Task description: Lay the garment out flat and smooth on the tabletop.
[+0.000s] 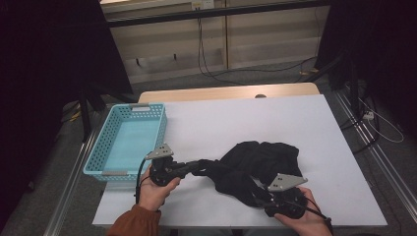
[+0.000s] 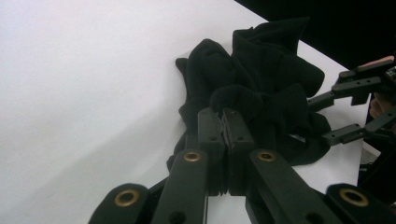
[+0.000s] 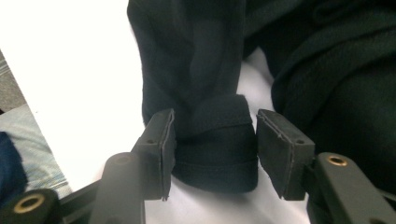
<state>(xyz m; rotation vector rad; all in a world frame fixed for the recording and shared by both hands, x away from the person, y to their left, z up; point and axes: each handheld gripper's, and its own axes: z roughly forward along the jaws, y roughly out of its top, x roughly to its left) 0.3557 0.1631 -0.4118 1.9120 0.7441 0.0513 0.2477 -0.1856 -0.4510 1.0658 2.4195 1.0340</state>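
Observation:
A crumpled black garment (image 1: 260, 162) lies on the white table (image 1: 246, 118), toward its near edge. My left gripper (image 1: 201, 165) reaches in from the left and is shut on a fold of the black fabric (image 2: 233, 95); its jaws (image 2: 224, 122) are pressed together with cloth pinched at the tips. My right gripper (image 1: 254, 189) comes in from the near right. In the right gripper view it (image 3: 215, 135) stands open, and a black cuff (image 3: 217, 154) of the garment sits between the two pads without being squeezed. The left gripper view also shows the right gripper (image 2: 327, 116), open at the garment's far side.
A light blue plastic basket (image 1: 161, 129), empty inside, stands on the table's left side, just beyond my left hand. Wood shows along the table's far edge (image 1: 226, 92). Cables run across the floor behind.

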